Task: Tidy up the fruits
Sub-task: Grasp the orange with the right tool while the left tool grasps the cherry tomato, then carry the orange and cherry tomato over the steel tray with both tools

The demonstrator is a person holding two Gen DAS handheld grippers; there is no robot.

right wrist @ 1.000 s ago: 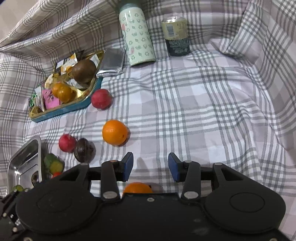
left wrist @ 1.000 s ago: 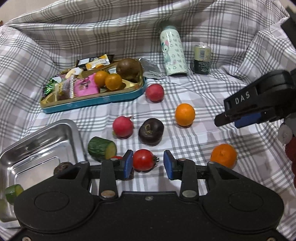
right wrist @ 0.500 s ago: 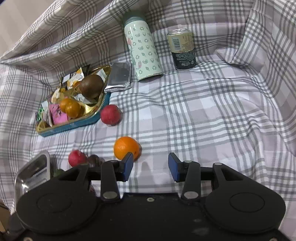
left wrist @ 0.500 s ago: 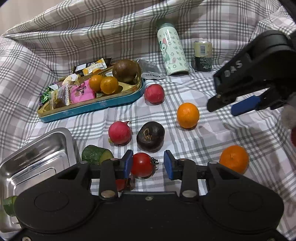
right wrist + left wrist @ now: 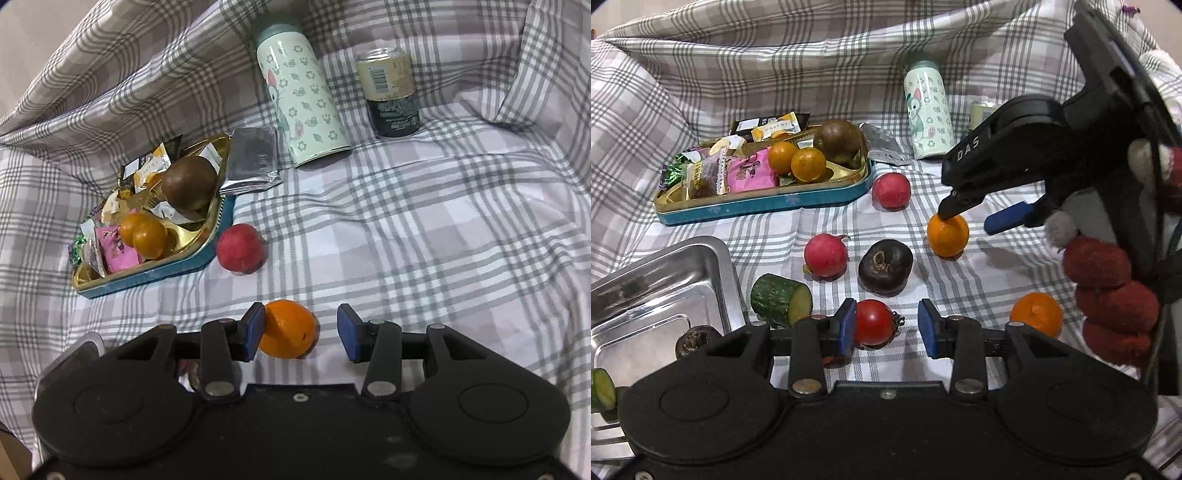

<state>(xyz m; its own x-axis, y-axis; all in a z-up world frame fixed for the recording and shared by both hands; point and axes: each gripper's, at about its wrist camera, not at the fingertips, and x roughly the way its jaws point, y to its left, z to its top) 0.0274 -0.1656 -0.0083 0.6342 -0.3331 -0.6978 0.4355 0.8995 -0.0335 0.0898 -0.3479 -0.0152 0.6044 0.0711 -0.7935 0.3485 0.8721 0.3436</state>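
Fruit lies scattered on a checked cloth. My left gripper (image 5: 888, 325) is open, with a red tomato (image 5: 873, 322) between its blue pads, touching the left one. My right gripper (image 5: 301, 330) is open around an orange (image 5: 288, 328), which also shows in the left wrist view (image 5: 948, 235) under the right gripper's tip (image 5: 975, 208). A second orange (image 5: 1036, 314), a dark round fruit (image 5: 885, 266), two red fruits (image 5: 826, 254) (image 5: 891, 190) and a cucumber piece (image 5: 781, 300) lie around. A blue tin tray (image 5: 768, 201) holds two small oranges (image 5: 798, 159), a brown fruit and snack packets.
A steel tray (image 5: 661, 280) sits at the front left with a small dark fruit (image 5: 696, 338) and a cucumber slice (image 5: 600, 387) at its edge. A patterned bottle (image 5: 301, 94), a can (image 5: 391, 92) and a foil packet (image 5: 253, 158) stand at the back. Cloth folds rise all round.
My right gripper has moved forward and down over the middle orange, which now sits between its pads. My left gripper has edged closer to the tomato.
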